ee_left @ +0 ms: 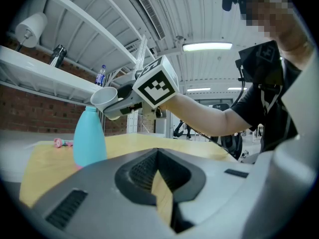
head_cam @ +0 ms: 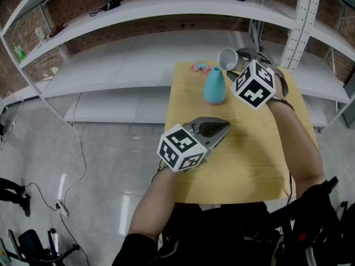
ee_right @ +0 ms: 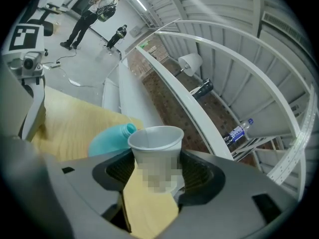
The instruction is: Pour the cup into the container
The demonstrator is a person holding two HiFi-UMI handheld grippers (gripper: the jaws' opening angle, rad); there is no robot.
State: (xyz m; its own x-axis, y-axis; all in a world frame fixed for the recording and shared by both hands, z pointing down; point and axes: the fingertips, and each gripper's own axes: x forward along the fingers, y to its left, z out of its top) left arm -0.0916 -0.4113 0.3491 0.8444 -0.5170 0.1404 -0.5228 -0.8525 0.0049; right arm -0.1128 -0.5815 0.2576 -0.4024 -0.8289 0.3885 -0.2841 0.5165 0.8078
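Nearest, the left hand-held gripper [head_cam: 217,128] is held over the wooden surface [head_cam: 249,159], its grey jaws seemingly closed on nothing. Beyond it stands a smooth teal container [head_cam: 214,86], bulbous with a narrow neck. Just above that neck, the right hand-held gripper [ee_right: 154,171] clasps a thin white paper cup [ee_right: 155,139], tipped sideways. The wide rim could miss so small a mouth and spill; a nudge might topple the container.
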